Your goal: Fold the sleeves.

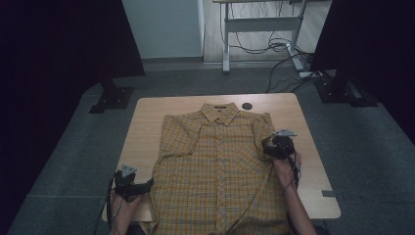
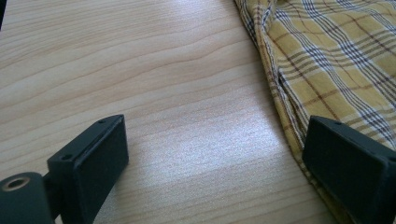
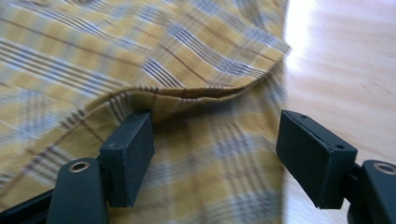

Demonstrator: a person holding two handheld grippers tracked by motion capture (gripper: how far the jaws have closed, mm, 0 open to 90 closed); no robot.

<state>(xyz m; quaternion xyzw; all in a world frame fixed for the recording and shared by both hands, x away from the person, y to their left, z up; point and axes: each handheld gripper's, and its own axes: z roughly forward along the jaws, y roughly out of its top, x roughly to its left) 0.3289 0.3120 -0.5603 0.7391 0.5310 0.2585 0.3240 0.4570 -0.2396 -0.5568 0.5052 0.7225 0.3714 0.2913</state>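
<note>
Two hand-held grippers, left [image 1: 147, 185] and right [image 1: 267, 145], are held open, ungripping, at the plaid shirt [image 1: 220, 166] spread on the counter [image 1: 147, 117].

No legible txt, brand, nr or sign in any view. Shirt [image 1: 220, 161] has a dark neck label inside the collar [image 1: 219, 107], too small to read, can't tell if it carries print. Plaid fabric in both gripper views has no print or tag. Gripper jaws are plain black, no markings. Wooden table [image 1: 147, 117] has no stickers w/ readable txt.
</note>
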